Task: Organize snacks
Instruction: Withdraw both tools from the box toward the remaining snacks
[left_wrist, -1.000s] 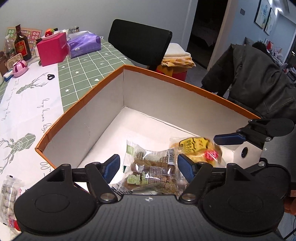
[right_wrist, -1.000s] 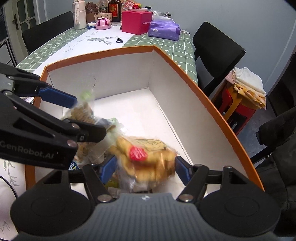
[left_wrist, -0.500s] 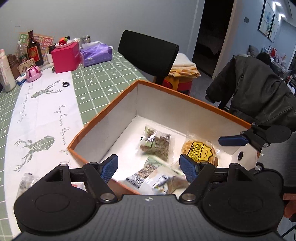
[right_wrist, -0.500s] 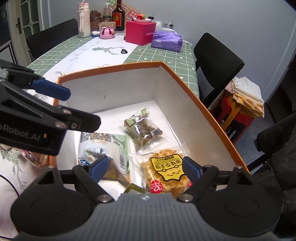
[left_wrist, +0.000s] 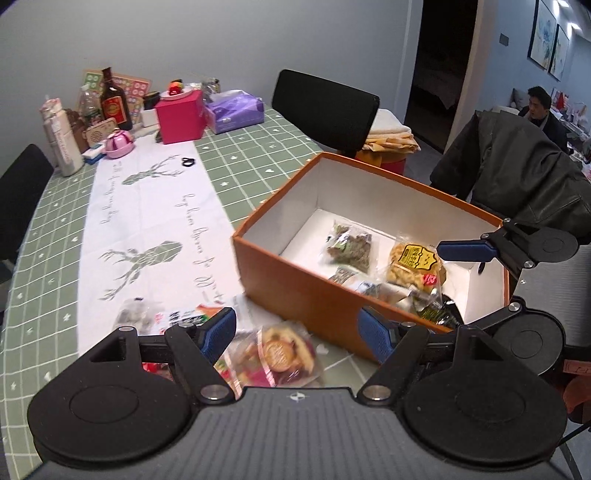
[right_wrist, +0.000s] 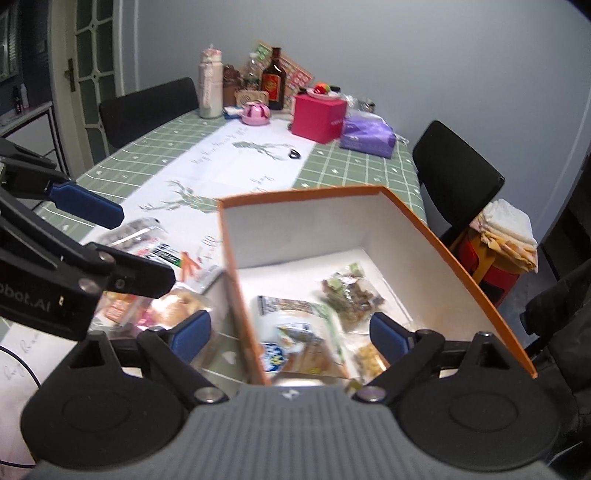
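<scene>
Orange cardboard box (left_wrist: 295, 295), white inside, on green checked tablecloth (left_wrist: 258, 147) w/ white deer-print runner (left_wrist: 147, 206). Left gripper (left_wrist: 297, 328): fingers spread wide, nothing between them, hovering above loose snacks outside the box's near-left wall. Right gripper (right_wrist: 291, 334): fingers likewise apart and empty, straddling the box's left wall. In box: clear bag of brown bites w/ green label (left_wrist: 349, 245) toward the far side; yellow-labelled puffed-snack bag (left_wrist: 415, 264) to its right, only partly seen in right wrist view, cut off by a finger; white-and-green packet (right_wrist: 295, 317) nearer, w/ a blue-printed pack (right_wrist: 273, 356) partly under it; dark wrapper (left_wrist: 437, 314) at the near corner, mostly hidden. Outside box, on table: round pastry in clear wrap (left_wrist: 275, 350), blurred; further packets (left_wrist: 136, 317) to its left, blurred, print illegible, partly hidden behind a finger. Far end of table: red box (left_wrist: 181, 116), purple tissue pack (left_wrist: 236, 110), dark bottle (left_wrist: 110, 101), pink item (left_wrist: 119, 142). Black chair (left_wrist: 325, 110) on the right.
</scene>
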